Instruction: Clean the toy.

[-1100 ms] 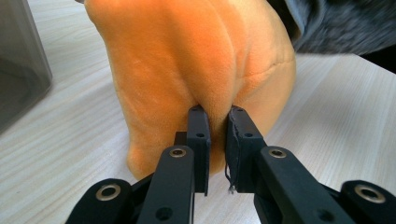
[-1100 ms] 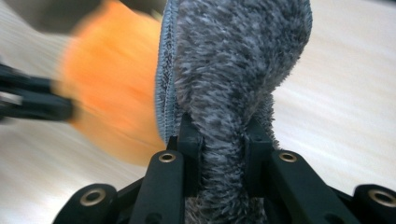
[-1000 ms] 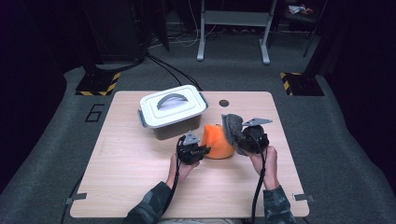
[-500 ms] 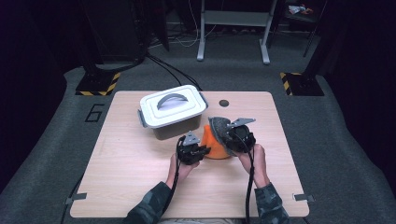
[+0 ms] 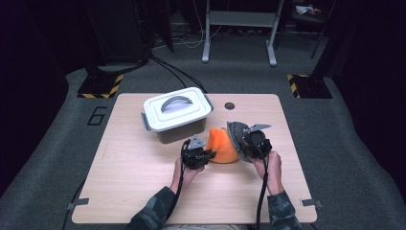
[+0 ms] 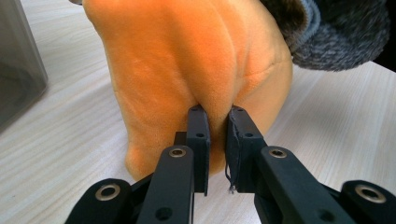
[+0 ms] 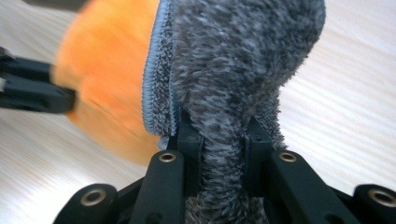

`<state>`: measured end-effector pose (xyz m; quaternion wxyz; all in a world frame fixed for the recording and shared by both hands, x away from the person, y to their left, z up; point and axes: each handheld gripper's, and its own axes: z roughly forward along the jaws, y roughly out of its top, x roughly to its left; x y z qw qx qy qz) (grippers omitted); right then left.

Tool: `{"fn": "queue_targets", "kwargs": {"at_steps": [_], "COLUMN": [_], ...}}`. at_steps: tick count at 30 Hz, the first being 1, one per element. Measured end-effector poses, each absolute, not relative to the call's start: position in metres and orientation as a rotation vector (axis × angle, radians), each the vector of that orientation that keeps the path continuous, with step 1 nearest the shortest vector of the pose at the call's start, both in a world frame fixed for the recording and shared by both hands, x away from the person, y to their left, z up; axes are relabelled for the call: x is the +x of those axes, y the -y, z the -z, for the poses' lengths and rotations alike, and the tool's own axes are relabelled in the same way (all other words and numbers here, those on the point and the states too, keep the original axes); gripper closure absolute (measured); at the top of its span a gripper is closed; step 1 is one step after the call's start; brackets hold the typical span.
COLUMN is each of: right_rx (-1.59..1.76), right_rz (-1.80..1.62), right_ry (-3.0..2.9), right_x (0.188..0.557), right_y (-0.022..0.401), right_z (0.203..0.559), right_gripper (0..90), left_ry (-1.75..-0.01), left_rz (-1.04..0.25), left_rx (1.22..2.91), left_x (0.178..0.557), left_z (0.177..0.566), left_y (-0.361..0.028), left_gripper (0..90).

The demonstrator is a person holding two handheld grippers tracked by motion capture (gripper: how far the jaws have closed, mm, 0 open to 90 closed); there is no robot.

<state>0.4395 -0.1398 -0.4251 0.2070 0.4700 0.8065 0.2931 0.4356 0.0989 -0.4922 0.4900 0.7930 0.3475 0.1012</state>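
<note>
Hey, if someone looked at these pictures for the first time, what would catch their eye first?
Probably the bright orange cloth bunched at the middle of the wooden table, pinched by the left gripper. Next, the fuzzy grey cloth clamped in the right gripper beside it, and the white lidded box behind.

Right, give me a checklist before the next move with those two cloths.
1. Left tool pinching the orange cloth: ok, a fold sits between its closed jaws.
2. Right tool gripping the grey cloth: ok.
3. Grey cloth lying against the orange one: ok.
4. Orange cloth off the table: cannot tell.
5. White lidded box apart from the cloths: ok.
6. Box lid open for stowing: not ok, it is on.
</note>
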Motion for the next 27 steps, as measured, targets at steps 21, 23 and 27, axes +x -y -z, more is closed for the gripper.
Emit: {"fn": "queue_targets", "kwargs": {"at_steps": [21, 23, 27], "right_rx": [1.526, 1.523, 1.475], "right_rz": [-0.745, -0.754, -0.833], "right_ry": [-2.295, -2.273, -2.212], "right_x": [0.46, 0.457, 0.446], "right_y": [0.168, 0.171, 0.176], "right_z": [0.485, 0.478, 0.454], "right_gripper": [74.2, 74.3, 74.4], "left_ry": [-0.846, -0.846, -0.844], "left_rz": [-0.26, -0.26, -0.262], "left_rx": [1.917, 1.914, 1.919], "left_x": [0.437, 0.437, 0.437], "left_z": [0.493, 0.493, 0.493], "left_y": [-0.1, -0.101, -0.1], "left_gripper": [80.3, 80.3, 80.2]}}
